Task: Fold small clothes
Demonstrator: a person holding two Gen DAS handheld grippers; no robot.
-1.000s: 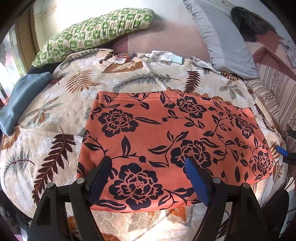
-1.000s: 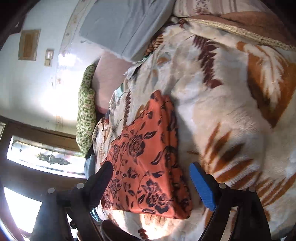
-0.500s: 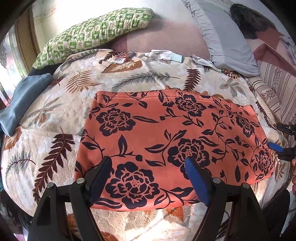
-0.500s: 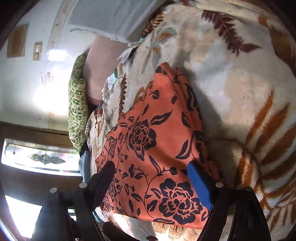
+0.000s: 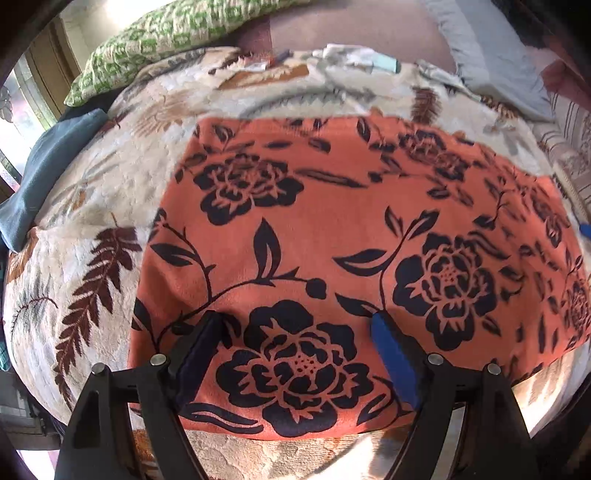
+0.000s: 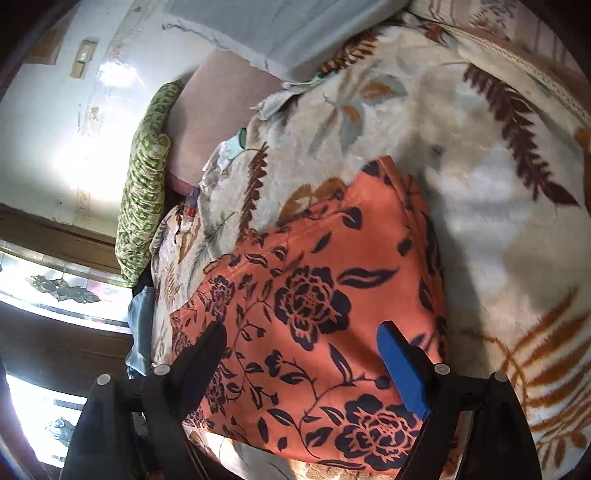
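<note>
Orange floral garment [image 5: 332, 236] lies flat on the bed's leaf-print blanket [image 5: 92, 258]. Left hand-held gripper [image 5: 295, 332] and right hand-held gripper [image 6: 303, 343] both wide, empty, above its near edge. Step: approach. Next: pinch the hem.

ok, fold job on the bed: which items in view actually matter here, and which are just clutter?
In play:
- orange floral garment, spread flat on the blanket
- left gripper, open above its near edge
- right gripper, jaws opening above its side edge, nothing pinched

Clutter:
- leaf-print blanket
- green patterned pillow
- grey pillow
- folded blue cloth
- small light clothes by the pillows
</note>
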